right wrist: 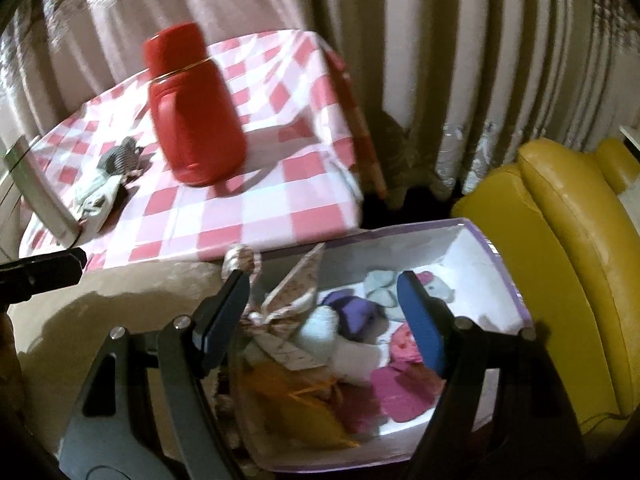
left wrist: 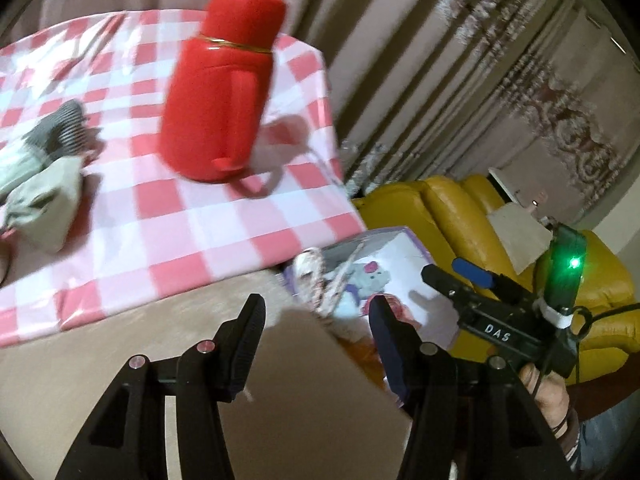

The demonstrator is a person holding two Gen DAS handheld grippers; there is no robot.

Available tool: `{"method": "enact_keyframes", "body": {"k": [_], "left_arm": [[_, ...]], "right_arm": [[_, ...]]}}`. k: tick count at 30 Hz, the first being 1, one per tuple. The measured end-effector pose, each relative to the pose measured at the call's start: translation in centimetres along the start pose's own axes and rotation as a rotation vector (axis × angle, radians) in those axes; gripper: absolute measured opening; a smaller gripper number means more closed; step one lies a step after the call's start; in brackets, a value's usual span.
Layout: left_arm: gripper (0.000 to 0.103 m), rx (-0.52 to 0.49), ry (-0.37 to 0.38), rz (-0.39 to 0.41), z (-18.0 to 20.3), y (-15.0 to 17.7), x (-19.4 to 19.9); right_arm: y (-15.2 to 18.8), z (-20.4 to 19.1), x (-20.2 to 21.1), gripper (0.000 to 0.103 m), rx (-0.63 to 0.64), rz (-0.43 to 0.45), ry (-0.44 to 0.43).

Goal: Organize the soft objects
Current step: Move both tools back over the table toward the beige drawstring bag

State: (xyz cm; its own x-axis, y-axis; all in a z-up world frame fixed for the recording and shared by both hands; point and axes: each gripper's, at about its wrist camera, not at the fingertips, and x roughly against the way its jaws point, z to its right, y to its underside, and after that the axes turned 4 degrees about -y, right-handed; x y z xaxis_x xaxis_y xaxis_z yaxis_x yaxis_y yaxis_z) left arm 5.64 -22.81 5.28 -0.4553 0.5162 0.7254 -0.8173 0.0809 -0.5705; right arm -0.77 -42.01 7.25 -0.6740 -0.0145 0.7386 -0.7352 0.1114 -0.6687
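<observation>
A pale curtain (right wrist: 440, 60) fills the background, and a yellow sofa (right wrist: 560, 260) stands at the right. The worktop (left wrist: 168, 216) wears a red-and-white checked cloth; a red flask (left wrist: 216, 84) stands upright on it near its far right corner.

Below the worktop's near edge, just beside the sofa, sits a white box (right wrist: 472, 248) with a lilac rim. It holds a heap of soft objects: a yellow piece (right wrist: 304, 408) nearest the camera, pink pieces (right wrist: 404, 392) to the right, a purple piece (right wrist: 356, 312) and pale blue ones (right wrist: 380, 288) further back, and a folded floral cloth (right wrist: 288, 320) leaning against the left wall.

On the left part of the worktop, well apart from both grippers, lie more soft things: a grey striped sock (left wrist: 60, 128) and a beige bundle (left wrist: 52, 204) just in front of it.

The right gripper (right wrist: 324, 312) hangs over the box with its fingers (right wrist: 420, 320) spread wide; the heap lies below and between them, but the pads press on nothing. The floral cloth is just beside the left finger.

The left gripper (left wrist: 316, 344) points down at the floor short of the box, its fingers (left wrist: 388, 352) about half apart and holding nothing. The box's left edge shows just past its right finger. The hand (left wrist: 548, 392) carrying the right gripper is visible at the right.
</observation>
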Motion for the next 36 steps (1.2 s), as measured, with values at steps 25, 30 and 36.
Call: {"method": "enact_keyframes", "body": {"k": [25,30,36], "left_arm": [[0.062,0.051,-0.435,-0.006,-12.0,-5.3,-0.7],[0.062,0.053,-0.589,-0.096,-15.2,-7.9,-5.6],[0.062,0.05,-0.672,-0.155,-17.6,-8.6,-8.2]], "right_arm": [[-3.3,-13.5,-6.0,0.08,0.207,-0.088,-0.222],[-4.4,-14.6,-7.4,0.081,0.226,-0.099,-0.237],[-5.3,-15.4,-9.1,0.081,0.243,-0.112,-0.247]]}}
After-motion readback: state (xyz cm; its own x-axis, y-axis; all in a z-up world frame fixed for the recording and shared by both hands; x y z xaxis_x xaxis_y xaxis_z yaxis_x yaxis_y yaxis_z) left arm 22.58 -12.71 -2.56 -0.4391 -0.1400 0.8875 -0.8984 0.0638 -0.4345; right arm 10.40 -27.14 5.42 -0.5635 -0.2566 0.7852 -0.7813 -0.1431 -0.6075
